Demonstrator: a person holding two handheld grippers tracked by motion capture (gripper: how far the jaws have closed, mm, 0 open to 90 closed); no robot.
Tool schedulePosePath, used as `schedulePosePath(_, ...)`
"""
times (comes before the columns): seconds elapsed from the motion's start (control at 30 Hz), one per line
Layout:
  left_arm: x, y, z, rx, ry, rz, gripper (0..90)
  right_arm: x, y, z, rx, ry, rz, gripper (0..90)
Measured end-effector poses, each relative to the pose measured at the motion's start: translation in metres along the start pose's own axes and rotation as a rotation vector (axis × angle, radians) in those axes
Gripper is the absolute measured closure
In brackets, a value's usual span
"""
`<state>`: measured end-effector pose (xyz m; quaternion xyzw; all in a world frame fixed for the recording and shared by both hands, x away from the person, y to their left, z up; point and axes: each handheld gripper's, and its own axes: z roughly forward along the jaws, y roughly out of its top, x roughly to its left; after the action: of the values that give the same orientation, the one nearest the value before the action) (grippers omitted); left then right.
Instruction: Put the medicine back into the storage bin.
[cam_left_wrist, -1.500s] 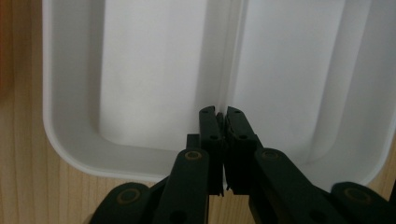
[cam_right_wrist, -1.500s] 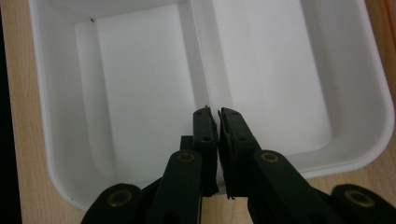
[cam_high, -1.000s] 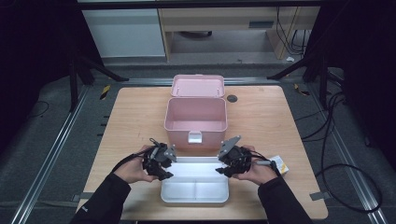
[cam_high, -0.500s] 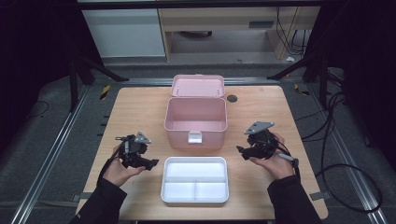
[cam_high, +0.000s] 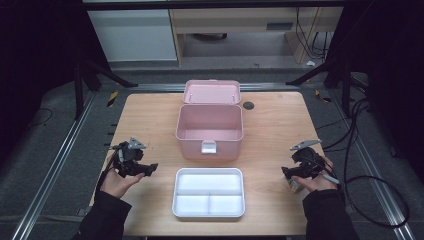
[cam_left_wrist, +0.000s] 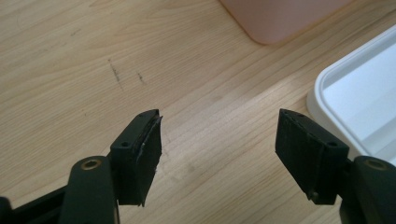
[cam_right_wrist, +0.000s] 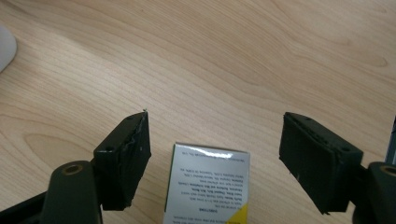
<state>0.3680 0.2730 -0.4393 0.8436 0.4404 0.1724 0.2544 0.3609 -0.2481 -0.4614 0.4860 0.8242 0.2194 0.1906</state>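
Small printed box (cam_right_wrist: 208, 184) cut off between right gripper (cam_right_wrist: 215, 149) jaws.

Pink box (cam_high: 209, 129), white tray (cam_high: 209, 192), white-and-yellow carton (cam_right_wrist: 208, 186)

Wooden table (cam_high: 150, 115) with pale grain sits on a dark grey floor (cam_high: 50, 150). Aluminium rails (cam_high: 55, 165) run along both sides, left and right. Far side: white cabinet (cam_high: 135, 35) and light wood shelf unit (cam_high: 240, 30). Black cables (cam_high: 360, 150) coil at right. Surroundings dim; table well lit.
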Motion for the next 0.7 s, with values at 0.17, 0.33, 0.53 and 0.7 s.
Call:
schedulePosePath(0.17,0.0,-0.001,0.0,0.005,-0.006,0.003,32.6,0.0,-0.007,0.003,0.046,0.012,0.013,27.8)
schedulePosePath(0.33,0.001,-0.002,0.003,0.028,0.001,0.018,32.8,0.002,-0.012,0.009,0.112,0.009,0.016,29.7)
schedulePosePath(0.53,0.004,-0.003,0.001,0.028,0.006,0.009,33.4,0.001,-0.017,0.017,0.19,0.024,0.028,36.2)
schedulePosePath(0.7,0.004,-0.003,0.002,0.039,0.002,0.015,33.5,0.002,-0.017,0.019,0.215,0.031,0.039,41.9)
